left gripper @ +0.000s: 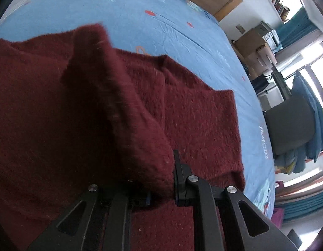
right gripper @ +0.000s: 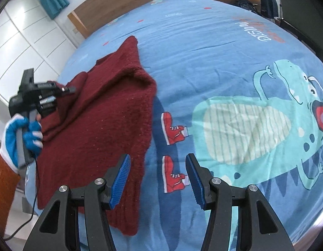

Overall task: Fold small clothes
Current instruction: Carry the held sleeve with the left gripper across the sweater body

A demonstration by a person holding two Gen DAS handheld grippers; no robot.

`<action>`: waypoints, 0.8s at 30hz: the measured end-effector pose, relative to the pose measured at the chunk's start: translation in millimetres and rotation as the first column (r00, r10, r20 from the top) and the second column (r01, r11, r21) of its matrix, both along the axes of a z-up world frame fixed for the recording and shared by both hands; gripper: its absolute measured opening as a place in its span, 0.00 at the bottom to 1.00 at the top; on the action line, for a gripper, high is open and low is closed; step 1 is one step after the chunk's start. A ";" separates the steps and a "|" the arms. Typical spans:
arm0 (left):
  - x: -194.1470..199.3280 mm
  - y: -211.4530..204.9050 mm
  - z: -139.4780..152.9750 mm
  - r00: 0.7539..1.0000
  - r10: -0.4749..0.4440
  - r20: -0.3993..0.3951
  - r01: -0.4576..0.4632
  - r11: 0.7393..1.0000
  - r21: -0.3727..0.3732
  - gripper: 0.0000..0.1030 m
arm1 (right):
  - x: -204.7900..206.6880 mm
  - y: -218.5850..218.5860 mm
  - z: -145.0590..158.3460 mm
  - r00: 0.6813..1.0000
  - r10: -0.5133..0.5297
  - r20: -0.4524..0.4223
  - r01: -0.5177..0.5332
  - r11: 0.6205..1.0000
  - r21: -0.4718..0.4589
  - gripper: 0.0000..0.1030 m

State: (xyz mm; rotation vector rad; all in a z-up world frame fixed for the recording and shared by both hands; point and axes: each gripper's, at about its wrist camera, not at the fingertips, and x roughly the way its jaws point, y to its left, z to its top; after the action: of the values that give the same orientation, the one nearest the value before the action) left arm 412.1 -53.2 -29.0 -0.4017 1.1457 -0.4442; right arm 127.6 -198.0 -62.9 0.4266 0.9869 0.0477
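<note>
A dark red fuzzy sweater lies on the blue bed sheet. My left gripper is shut on a fold of the sweater and holds it lifted above the rest. In the right wrist view the sweater lies at the left, and the left gripper shows there, held by a blue-gloved hand with cloth in it. My right gripper is open and empty, above the sheet just right of the sweater's near edge.
The sheet has a printed green dinosaur and red shoes. A wooden headboard and white cupboards stand behind. Boxes, a chair with blue cushions and windows are beside the bed.
</note>
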 end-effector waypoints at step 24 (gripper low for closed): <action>49.9 2.1 28.3 0.996 0.073 -0.050 -0.082 0.974 -0.213 0.18 | 7.1 -13.3 -8.7 1.000 -0.006 -0.008 0.006 1.000 0.003 0.55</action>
State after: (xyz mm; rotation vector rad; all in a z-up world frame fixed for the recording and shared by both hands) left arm 462.0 -51.1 -0.7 -0.6452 1.1218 -0.4954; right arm 134.6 -211.3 -71.6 0.4333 0.9936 0.0419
